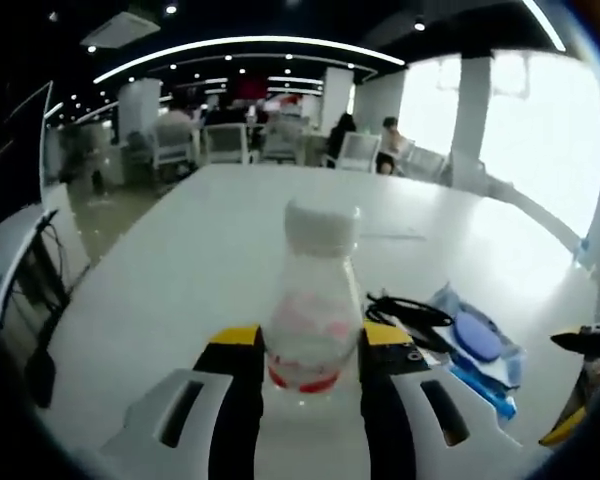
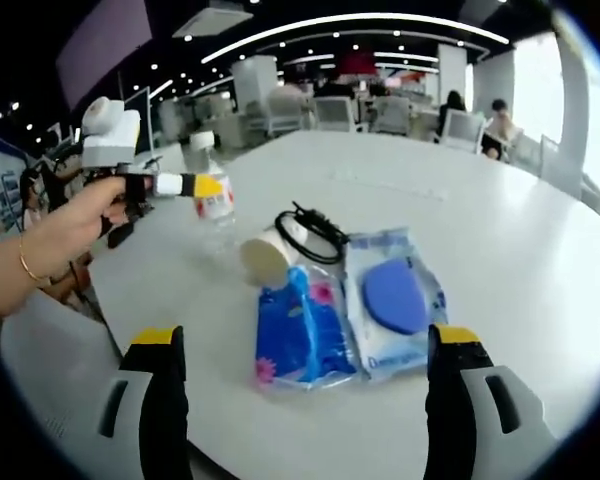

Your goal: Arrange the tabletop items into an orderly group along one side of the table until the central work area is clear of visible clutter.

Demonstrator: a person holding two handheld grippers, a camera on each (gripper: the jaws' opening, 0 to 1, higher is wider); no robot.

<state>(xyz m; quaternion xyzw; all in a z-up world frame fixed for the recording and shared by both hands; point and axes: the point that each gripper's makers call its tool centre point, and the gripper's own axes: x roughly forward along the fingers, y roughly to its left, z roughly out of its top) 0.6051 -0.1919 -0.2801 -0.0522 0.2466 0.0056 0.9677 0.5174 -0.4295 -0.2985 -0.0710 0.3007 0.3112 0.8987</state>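
While left gripper [image 1: 310,345] clamps bottle [image 1: 315,300], right gripper view adds paper cup [image 2: 270,252].

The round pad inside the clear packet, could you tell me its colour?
Blue; the round pad shows best in the right gripper view.

Premises present as a large open-plan office or canteen-style common area. Evidence: curved strips of white ceiling lighting [image 1: 250,45] with recessed spotlights, square white structural columns [image 1: 140,105], tall bright windows [image 1: 540,130], and groups of pale chairs [image 1: 225,140] around further tables, with seated persons [image 1: 388,145] behind. A broad white rounded table [image 2: 460,190] occupies the foreground.
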